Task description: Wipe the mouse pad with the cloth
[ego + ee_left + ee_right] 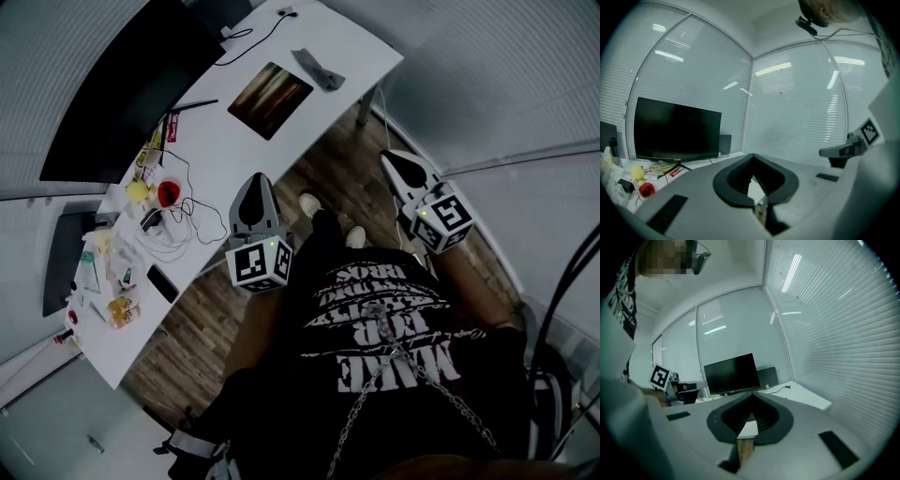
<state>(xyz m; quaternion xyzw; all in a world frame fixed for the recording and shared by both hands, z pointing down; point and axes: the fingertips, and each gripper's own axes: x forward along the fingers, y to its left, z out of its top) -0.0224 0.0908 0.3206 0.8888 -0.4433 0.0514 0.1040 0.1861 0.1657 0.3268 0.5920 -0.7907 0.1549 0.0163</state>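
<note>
Your left tool (255, 182) and right tool (391, 158) are both clenched, empty, in front of the white tabletop (211, 141), where the mouse pad (270, 98) lies flat with the grey cloth (319, 68) just beside it.

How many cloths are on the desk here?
1: a grey cloth beside the mouse pad, not touching it, near the desk's top-right corner in the head view. The clutter at the other end might hide more.
</note>
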